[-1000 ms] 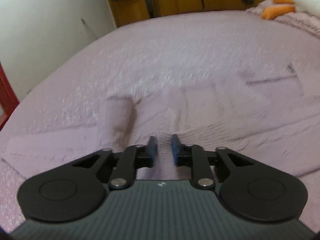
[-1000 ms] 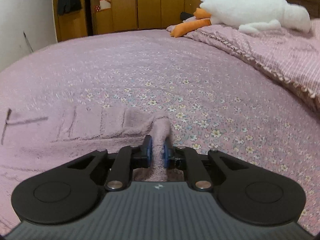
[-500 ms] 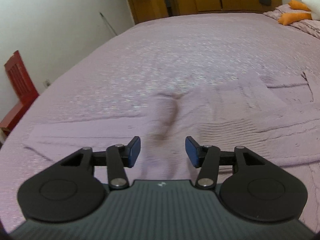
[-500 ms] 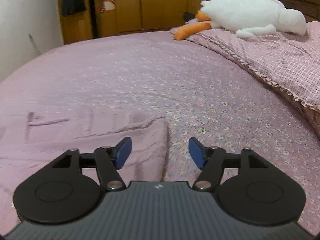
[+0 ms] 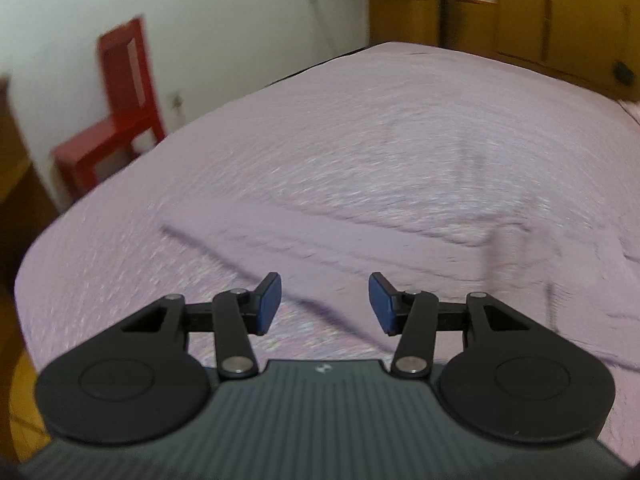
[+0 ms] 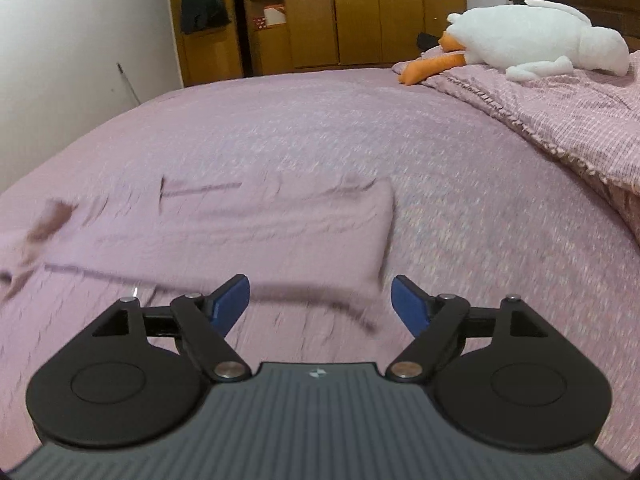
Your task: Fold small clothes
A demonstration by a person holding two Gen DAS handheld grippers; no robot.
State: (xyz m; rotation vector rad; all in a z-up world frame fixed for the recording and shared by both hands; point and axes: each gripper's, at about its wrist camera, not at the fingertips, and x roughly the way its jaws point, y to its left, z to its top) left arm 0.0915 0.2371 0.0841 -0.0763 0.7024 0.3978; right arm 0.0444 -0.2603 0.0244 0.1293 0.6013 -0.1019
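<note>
Both grippers empty here: the left gripper (image 5: 324,302) has its fingers spread apart above the bed (image 5: 380,120), and the right gripper (image 6: 320,304) is spread wider, gripping nothing. The garment (image 6: 240,232), 1 mauve knit piece, lies flat mid-bed, its right edge folded square just ahead of the right gripper. Risk, as I read it: mauve on mauve, so a pinch could catch the bedspread along with the knit, or grab 2 layers and drag the fold open. Motion blur hides the sleeve edges. Count: 1 garment, 2 grippers, 1 plush goose (image 6: 532,36) by the headboard, 1 red chair (image 5: 116,108) off the far-left edge.
</note>
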